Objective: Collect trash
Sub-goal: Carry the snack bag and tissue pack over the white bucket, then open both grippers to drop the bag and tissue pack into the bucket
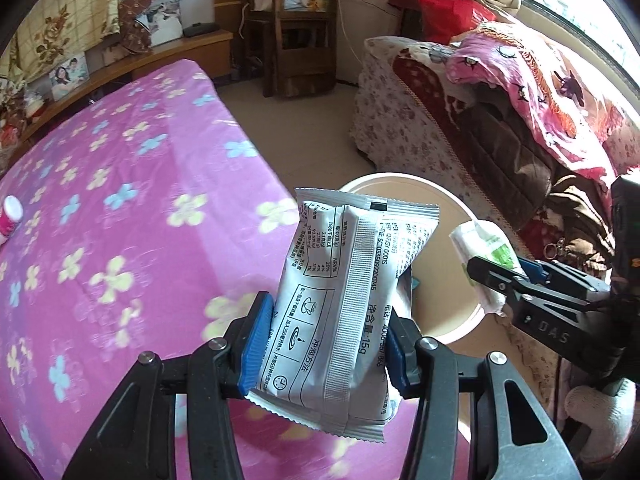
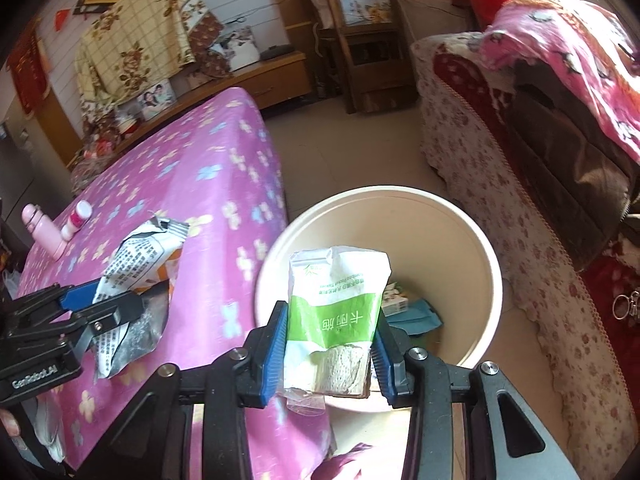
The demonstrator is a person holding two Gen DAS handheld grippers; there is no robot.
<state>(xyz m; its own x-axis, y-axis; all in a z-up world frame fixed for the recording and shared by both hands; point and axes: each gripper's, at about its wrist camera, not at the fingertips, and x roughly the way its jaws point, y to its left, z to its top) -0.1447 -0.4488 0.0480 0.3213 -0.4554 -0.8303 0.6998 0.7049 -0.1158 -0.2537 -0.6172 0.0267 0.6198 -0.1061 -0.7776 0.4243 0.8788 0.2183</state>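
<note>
Trash in both grippers. Left gripper (image 1: 326,344): blue-padded fingers (image 1: 256,344) pinching a silver sachet (image 1: 344,300) by its lower half, the sachet upright, printed back facing the camera. Right gripper (image 2: 330,354): fingers (image 2: 276,354) pinching a green-and-white tissue pack (image 2: 336,316), also upright, with a clear torn flap hanging below the pads.

Cream waste bin (image 2: 476,248) stands on the tiled floor between the pink floral-covered surface (image 1: 120,200) on the left and a sofa (image 1: 420,120) draped in blankets on the right. In the right wrist view the tissue pack sits over the bin's near rim, with blue and white scraps already inside at the bottom. In the left wrist view the sachet overlaps the bin's left rim; whether it is over the opening can't be told.

Left on the surface: a small white-capped bottle (image 2: 76,220) with a pink label and a pink bottle (image 2: 40,232) beside it, at the far left edge.
</note>
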